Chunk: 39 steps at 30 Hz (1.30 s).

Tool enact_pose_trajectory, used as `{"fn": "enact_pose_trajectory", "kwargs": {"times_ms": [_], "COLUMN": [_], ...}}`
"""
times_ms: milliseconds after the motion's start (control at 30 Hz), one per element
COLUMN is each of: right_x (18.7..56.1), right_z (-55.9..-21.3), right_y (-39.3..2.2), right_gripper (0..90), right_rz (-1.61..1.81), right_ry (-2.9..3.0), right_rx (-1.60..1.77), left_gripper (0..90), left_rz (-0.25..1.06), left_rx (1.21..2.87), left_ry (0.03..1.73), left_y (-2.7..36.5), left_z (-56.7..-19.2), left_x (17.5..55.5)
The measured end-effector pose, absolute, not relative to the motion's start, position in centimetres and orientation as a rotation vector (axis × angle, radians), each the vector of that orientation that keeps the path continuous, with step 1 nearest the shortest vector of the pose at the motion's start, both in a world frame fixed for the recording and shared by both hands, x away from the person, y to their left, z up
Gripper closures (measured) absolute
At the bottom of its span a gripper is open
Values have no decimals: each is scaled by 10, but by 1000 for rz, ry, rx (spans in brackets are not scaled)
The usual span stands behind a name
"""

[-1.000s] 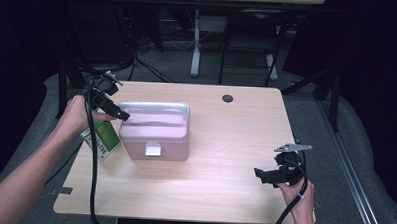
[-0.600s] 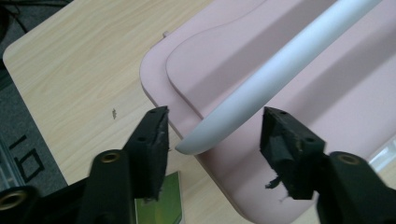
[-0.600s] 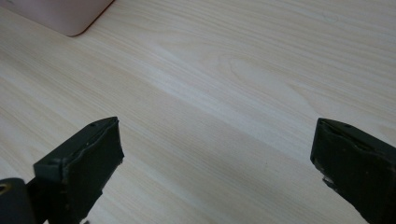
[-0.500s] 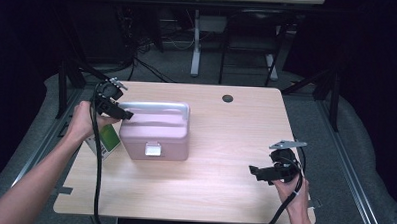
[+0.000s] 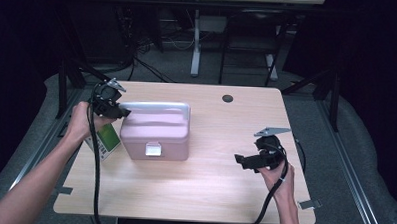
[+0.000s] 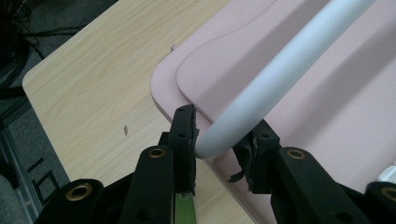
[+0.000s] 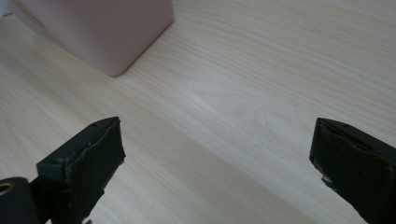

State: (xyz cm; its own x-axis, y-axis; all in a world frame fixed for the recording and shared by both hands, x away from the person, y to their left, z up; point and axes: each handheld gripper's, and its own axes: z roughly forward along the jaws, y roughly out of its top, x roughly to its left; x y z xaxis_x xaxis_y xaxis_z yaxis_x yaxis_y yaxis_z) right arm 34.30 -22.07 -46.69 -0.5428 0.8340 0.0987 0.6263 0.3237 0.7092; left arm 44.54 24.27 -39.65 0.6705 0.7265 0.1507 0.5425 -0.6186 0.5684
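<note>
A pink lidded box (image 5: 156, 130) with a white latch stands on the left half of the wooden table (image 5: 208, 192). Its white handle (image 5: 159, 106) lies along the lid's far edge. My left gripper (image 5: 117, 111) is at the handle's left end. In the left gripper view its jaws have just closed, and both pads press on the white handle (image 6: 280, 70) where it curves down to the lid, so the left gripper (image 6: 217, 140) is shut on it. My right gripper (image 5: 241, 161) hovers right of the box, jaws wide open over bare wood (image 7: 215, 163). The box's corner (image 7: 102, 32) lies beyond them.
A green and white card (image 5: 105, 141) lies by the box's left side, under my left hand. A black round grommet (image 5: 227, 98) sits in the table near its far edge. Dark floor, cables and table legs surround the table.
My right gripper has moved left toward the box and risen a little. My left gripper has stayed at the handle's left end, shifting only slightly.
</note>
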Motion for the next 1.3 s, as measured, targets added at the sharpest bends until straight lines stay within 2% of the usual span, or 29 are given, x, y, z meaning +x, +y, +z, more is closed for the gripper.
{"fn": "enact_pose_trajectory", "kwargs": {"times_ms": [300,600,867,1067,1133,1233,1300], "right_x": [365,402,432,449,453,458,458], "right_z": [-451,-425,-412,-411,-412,-413,-414], "right_y": [-189,-140,-98,-75,-68,-62,-60], "right_gripper": [18,23,62,202,324,441,489], "right_rz": [1099,1143,1149,1149,1148,1154,1157], "right_ry": [2339,2390,2426,2441,2440,2426,2414], "right_rx": [1239,1122,1025,990,999,1006,998], "left_gripper": [715,715,712,710,709,709,709], "left_rz": [480,474,477,476,476,476,476], "left_rx": [2421,2424,2429,2432,2434,2433,2426], "left_ry": [908,905,903,905,907,908,908], "left_y": [238,237,236,236,236,236,236], "left_z": [-396,-396,-396,-396,-396,-396,-396], "left_x": [445,446,446,447,447,447,447]}}
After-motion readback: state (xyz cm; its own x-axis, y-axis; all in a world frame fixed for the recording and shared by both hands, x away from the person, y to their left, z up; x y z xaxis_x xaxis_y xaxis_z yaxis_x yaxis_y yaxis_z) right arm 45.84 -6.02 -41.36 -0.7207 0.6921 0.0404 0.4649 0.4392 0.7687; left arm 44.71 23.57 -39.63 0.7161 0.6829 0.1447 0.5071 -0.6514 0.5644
